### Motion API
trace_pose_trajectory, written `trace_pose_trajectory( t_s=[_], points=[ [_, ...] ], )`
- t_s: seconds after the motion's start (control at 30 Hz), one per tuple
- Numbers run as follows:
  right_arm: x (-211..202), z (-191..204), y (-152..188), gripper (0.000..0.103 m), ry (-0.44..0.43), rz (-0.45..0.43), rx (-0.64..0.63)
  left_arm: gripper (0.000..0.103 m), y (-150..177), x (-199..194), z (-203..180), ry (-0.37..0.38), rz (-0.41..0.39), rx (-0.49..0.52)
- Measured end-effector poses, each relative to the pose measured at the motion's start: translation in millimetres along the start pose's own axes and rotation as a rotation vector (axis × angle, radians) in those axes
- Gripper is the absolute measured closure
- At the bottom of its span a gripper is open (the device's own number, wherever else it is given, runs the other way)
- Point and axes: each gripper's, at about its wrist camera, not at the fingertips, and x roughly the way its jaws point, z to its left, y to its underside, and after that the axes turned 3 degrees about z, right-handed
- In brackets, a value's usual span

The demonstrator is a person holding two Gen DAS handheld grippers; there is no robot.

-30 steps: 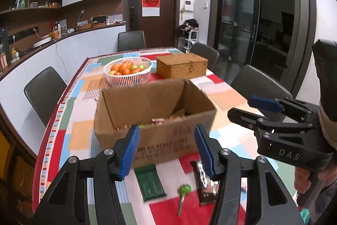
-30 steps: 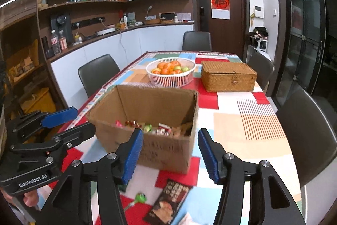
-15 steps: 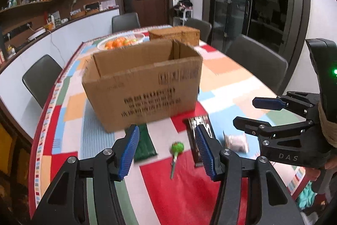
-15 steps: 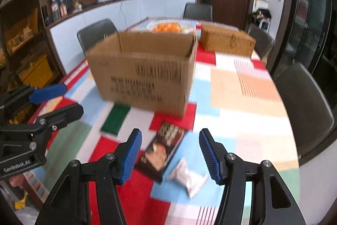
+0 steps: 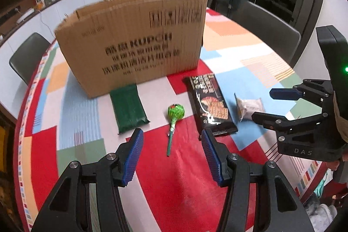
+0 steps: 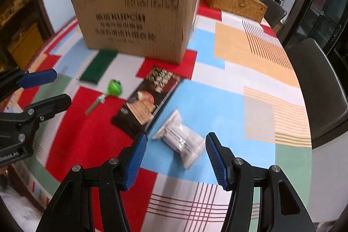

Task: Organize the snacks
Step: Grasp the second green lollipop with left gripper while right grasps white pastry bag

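Snacks: only the right view shows the wicker box; both hand-held grippers gape wide.

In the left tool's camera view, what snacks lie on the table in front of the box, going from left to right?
Dark green packet → green lollipop → long dark biscuit pack → small white packet, which lies just before the right tool.
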Motion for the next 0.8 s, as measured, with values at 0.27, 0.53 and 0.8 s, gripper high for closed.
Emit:
trace_pose_trajectory(
  t_s=[0.27,0.53,0.8],
  points=[
    [23.1,-5.0,1.9,0.045,0.034,0.057,-0.017,0.049,-6.2,32.2,1.0,0.018,0.057,0.020],
    [41.9,-16.7,-4.7,0.045,0.023,0.088,0.009,0.049,-21.8,62.3,3.4,0.032,0.087,0.033],
    [48.1,-22.2,-8.9,0.057,-0.023,0.081,0.067,0.056,-29.1,75.6,6.4,0.045,0.101,0.034]
  ],
)
